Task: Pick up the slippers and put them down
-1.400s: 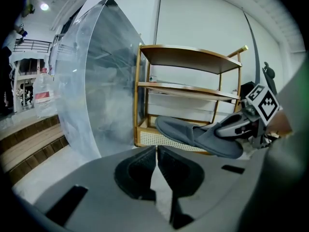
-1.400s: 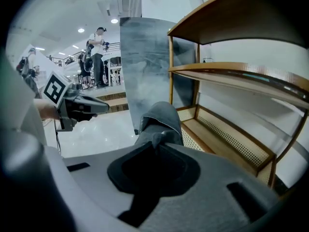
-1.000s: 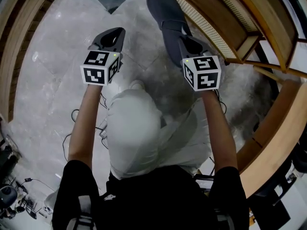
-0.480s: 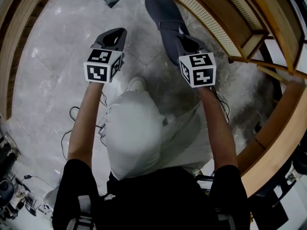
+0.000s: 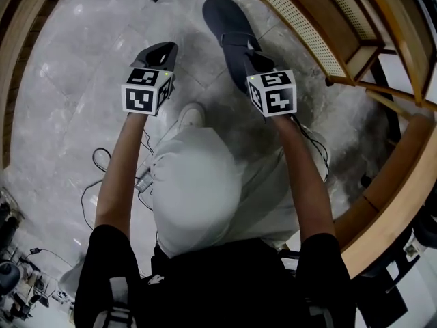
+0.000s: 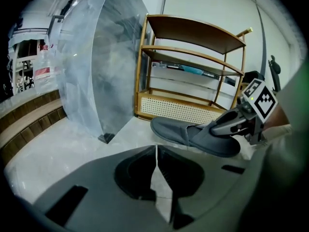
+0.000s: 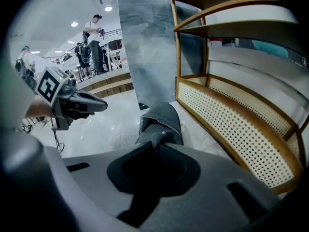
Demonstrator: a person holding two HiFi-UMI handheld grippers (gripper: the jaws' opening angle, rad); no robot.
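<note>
now: grey slipper pinched in the right claw

below lies the pale marble floor (image 5: 82, 80), with a wooden shelf rack (image 5: 341, 39) along its right side. beside the rack's cane-panelled base is the grey slipper (image 5: 229, 22), toe pointing away from the person; whether its sole touches the floor is unclear. the right gripper (image 5: 248, 60) is clamped on the slipper's heel end. well apart from it, the left gripper (image 5: 162, 52) has its jaws together, nothing between them.

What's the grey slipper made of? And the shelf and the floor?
Slipper: probably soft matte felt or fabric; its edge puckers. Shelf: light glossy wood with a perforated cane-like panel. Floor: polished grey marble-like stone, veined and shiny.
</note>
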